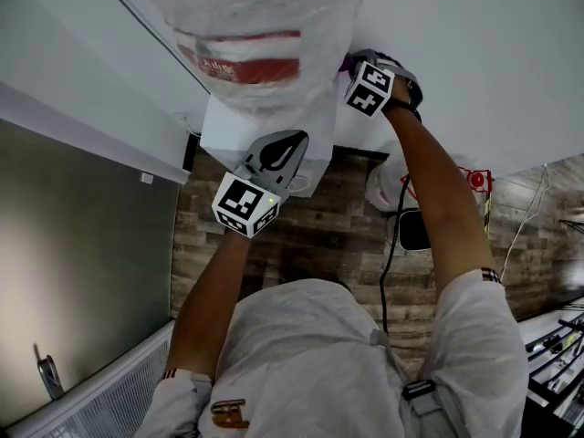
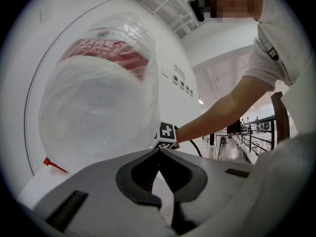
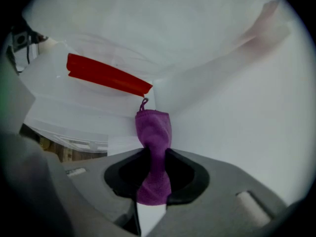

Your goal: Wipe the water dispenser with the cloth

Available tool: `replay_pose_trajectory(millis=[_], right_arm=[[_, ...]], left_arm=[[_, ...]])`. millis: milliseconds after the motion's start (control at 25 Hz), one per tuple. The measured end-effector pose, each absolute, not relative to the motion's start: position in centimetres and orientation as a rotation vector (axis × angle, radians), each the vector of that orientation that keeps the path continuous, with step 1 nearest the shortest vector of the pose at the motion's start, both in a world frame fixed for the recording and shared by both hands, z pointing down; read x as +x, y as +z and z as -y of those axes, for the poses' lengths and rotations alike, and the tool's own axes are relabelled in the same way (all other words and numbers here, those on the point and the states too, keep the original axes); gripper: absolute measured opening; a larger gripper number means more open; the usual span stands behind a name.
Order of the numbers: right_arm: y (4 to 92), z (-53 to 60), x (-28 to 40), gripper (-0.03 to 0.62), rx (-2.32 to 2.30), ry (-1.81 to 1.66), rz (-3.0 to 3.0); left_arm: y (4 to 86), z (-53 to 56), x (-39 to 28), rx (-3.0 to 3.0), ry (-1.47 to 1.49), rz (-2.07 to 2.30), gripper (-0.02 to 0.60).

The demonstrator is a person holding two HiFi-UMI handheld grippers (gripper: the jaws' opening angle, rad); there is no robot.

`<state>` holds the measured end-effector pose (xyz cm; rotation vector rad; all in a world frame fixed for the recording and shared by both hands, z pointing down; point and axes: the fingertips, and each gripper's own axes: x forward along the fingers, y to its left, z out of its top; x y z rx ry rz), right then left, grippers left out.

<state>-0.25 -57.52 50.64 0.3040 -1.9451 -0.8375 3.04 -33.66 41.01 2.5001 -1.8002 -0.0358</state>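
Right gripper view shows the right gripper (image 3: 154, 152) clenched on the purple cloth (image 3: 154, 130) beside the bottle (image 3: 84, 100); the left gripper (image 2: 159, 151), closed and empty, sits near that bottle.

Two grippers are counted, left gripper (image 2: 159, 152) and right gripper (image 3: 155, 151); one purple cloth (image 3: 154, 127), one water bottle (image 1: 265, 26), one dispenser (image 1: 228, 133).
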Motion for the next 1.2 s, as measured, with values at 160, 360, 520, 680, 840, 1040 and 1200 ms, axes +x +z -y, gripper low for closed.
replay_pose_trajectory(millis=[160,360,520,680,840,1040,1200], right_arm=[[49.2,57.6,0.9,0.095,0.408,-0.871,1.972],[48.5,55.6,2.8,0.095,0.476,-0.772,2.070],[47.5,52.5,4.7,0.095,0.545,-0.659,2.144],[45.6,48.7,6.2,0.095,0.630,-0.521,2.247],[43.3,44.2,7.5,0.095,0.714,-0.401,2.357],[41.1,38.8,8.6,0.095,0.814,-0.206,2.505],[38.6,35.4,9.0,0.095,0.877,-0.066,2.663]], left_arm=[[40.9,33.6,3.1,2.508,-0.030,1.787,-0.002],[40.7,33.1,3.2,2.518,-0.022,1.759,-0.002],[40.5,32.3,3.3,2.537,-0.018,1.720,-0.002],[40.0,31.3,3.3,2.564,-0.010,1.682,-0.002],[39.2,30.0,3.1,2.594,0.012,1.665,-0.002],[37.1,28.4,2.7,2.639,-0.021,1.656,-0.002],[35.6,27.2,2.5,2.663,-0.045,1.658,-0.002]])
